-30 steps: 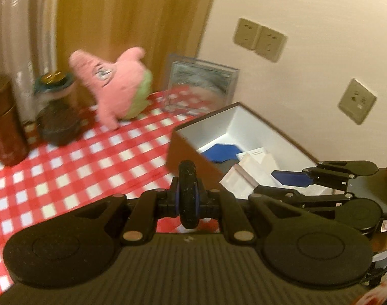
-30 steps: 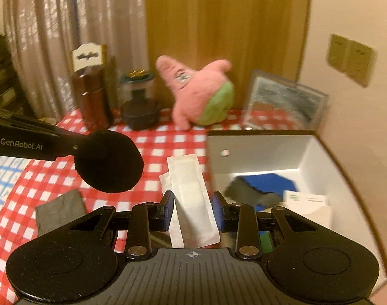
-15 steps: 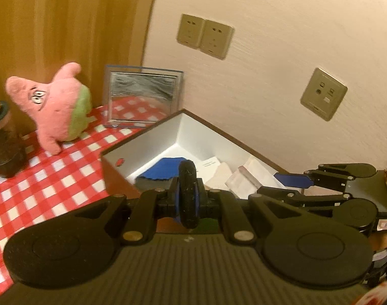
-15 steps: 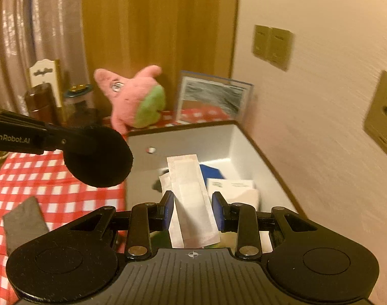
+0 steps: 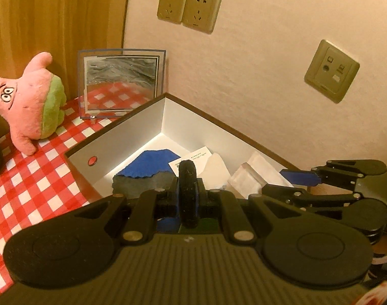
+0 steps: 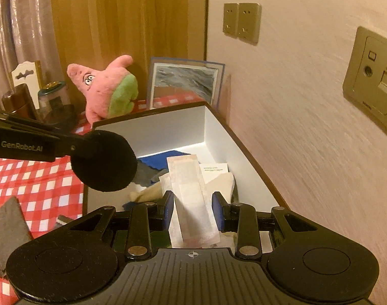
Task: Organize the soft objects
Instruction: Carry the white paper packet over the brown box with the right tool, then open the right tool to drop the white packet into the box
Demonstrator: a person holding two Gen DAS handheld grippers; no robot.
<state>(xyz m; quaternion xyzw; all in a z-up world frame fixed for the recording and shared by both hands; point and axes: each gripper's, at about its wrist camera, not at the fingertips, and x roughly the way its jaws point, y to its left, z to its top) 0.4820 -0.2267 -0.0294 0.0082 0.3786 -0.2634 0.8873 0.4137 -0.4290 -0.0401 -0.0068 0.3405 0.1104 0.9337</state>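
1. The only readable writing was "GenRobot.AI", printed in pale letters on the side of the left tool (image 6: pixel 74 150) as seen from the right wrist view; the small white card with printed lines (image 6: pixel 215 170) inside the box carried text too fine to read.
2. The left tool (image 5: pixel 188 195) was angled downward over the near edge of the open white cardboard box with a brown rim (image 5: pixel 132 132), its jaws closed on a round black foam pad (image 5: pixel 188 190) seen edge-on between them.
3. From the right wrist view that same pad (image 6: pixel 104 161) hung as a dark disc over the box's left wall.
4. The right tool (image 6: pixel 192 213) also pointed down over the box, its jaws narrowed onto a long flat white gauze packet (image 6: pixel 190 198) standing up between the blue pads (image 6: pixel 168 212).
5. Inside the box lay a blue cloth (image 5: pixel 152 161), a grey cloth (image 5: pixel 140 184) and pale wrapped packets (image 5: pixel 254 175).
6. Behind the box on the red-and-white checked surface (image 5: pixel 28 185) stood a pink and green star-shaped plush toy (image 5: pixel 33 104) and a framed grey picture (image 5: pixel 121 78) leaning near the wall.
7. A dark grey cloth (image 6: pixel 8 231) lay on the surface left of the box, and beige wall sockets (image 5: pixel 188 9) sat above.
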